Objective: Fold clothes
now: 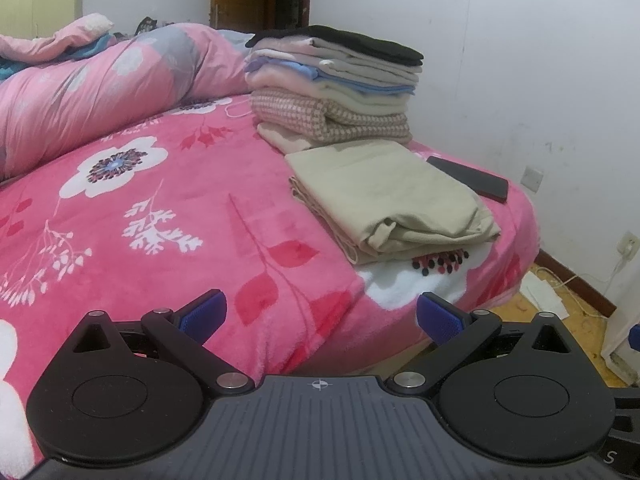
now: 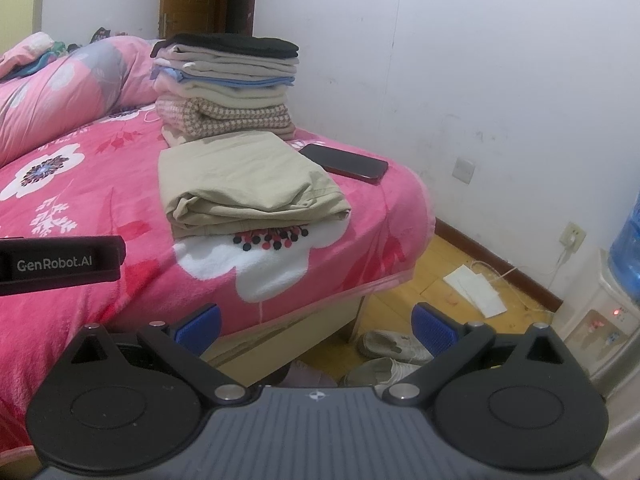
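A folded beige garment (image 1: pixel 390 196) (image 2: pixel 244 184) lies on the pink flowered bedspread (image 1: pixel 160 208) (image 2: pixel 80 184) near the bed's right corner. Behind it stands a tall stack of folded clothes (image 1: pixel 336 84) (image 2: pixel 228 84) with a black piece on top. My left gripper (image 1: pixel 320 316) is open over the bed's front edge, holding nothing, well short of the beige garment. My right gripper (image 2: pixel 316 326) is open too, empty, hanging past the bed corner above the floor. The left gripper's black body (image 2: pixel 60 264) shows at the left edge of the right wrist view.
A dark phone (image 1: pixel 470 178) (image 2: pixel 344 162) lies on the bed right of the beige garment. A rolled pink quilt (image 1: pixel 100 88) (image 2: pixel 68 84) fills the back left. White shoes (image 2: pixel 392 354), paper (image 2: pixel 476 290) and a water dispenser (image 2: pixel 616 300) are on the wooden floor; a white wall stands at right.
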{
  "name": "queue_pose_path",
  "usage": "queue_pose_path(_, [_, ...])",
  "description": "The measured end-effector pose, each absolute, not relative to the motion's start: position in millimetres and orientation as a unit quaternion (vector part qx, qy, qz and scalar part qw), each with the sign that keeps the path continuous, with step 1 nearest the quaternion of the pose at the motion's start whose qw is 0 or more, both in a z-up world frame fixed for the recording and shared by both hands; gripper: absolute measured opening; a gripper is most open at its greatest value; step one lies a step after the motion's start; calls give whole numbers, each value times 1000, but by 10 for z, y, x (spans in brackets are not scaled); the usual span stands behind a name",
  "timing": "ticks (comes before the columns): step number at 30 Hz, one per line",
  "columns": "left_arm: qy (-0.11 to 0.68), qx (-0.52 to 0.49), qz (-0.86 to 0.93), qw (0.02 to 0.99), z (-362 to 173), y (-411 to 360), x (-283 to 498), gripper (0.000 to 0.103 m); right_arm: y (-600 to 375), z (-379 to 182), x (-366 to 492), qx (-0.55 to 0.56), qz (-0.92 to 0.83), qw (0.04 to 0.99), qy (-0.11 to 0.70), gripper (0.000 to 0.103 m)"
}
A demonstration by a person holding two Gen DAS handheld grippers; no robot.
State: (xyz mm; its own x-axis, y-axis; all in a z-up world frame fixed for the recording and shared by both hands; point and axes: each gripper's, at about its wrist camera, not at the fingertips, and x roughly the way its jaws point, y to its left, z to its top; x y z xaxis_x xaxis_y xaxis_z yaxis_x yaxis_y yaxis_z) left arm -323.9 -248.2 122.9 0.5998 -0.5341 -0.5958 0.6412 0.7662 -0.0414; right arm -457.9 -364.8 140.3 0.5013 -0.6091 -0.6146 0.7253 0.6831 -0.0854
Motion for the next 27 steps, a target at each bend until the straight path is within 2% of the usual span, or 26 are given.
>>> queue_pose_path(27, [304, 95, -324, 891, 1194, -2517, -3261, 102, -3685, 1375, -4594, 96, -386, 861, 316, 103])
